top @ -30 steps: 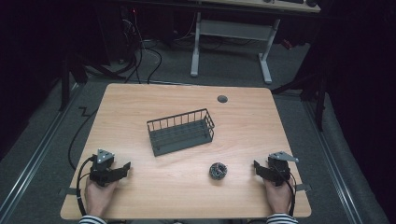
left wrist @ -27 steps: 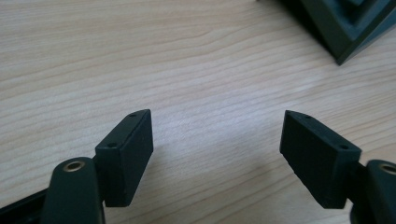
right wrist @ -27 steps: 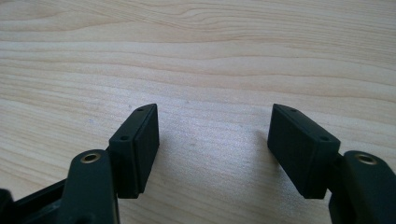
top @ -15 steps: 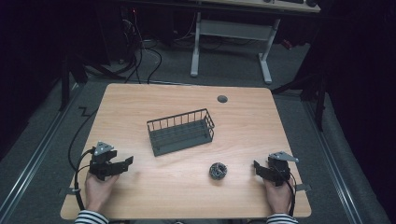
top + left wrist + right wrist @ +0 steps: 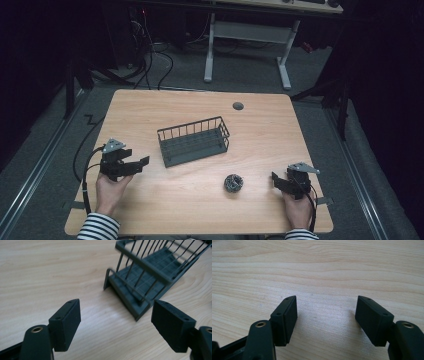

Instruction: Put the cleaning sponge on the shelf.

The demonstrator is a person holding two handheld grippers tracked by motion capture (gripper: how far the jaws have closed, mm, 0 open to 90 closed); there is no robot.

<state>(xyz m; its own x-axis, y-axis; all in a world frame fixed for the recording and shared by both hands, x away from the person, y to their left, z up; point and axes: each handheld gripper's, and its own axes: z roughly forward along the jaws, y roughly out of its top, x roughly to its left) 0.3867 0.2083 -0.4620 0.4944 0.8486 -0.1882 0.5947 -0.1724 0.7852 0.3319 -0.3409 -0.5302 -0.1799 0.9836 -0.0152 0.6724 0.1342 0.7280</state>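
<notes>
A dark wire basket (image 5: 193, 140) stands near the middle of the wooden table (image 5: 165, 105); it looks empty. The left gripper view brings its near corner (image 5: 140, 282) close ahead. My left gripper (image 5: 141, 164) is lifted at the table's left, pointing right toward the basket, jaws open and empty (image 5: 117, 325). A small dark coiled object (image 5: 232, 182) lies right of centre near the front. My right gripper (image 5: 274, 179) rests at the front right, open, with bare wood between its jaws (image 5: 325, 317).
A round grey cable grommet (image 5: 238, 106) sits in the tabletop at the back right. A black cable (image 5: 86, 172) trails off the left gripper over the left edge. Behind the table stands a white desk frame (image 5: 247, 37) on dark floor.
My left gripper has lifted and moved forward and right, closer to the basket. The right gripper has stayed where it was.
</notes>
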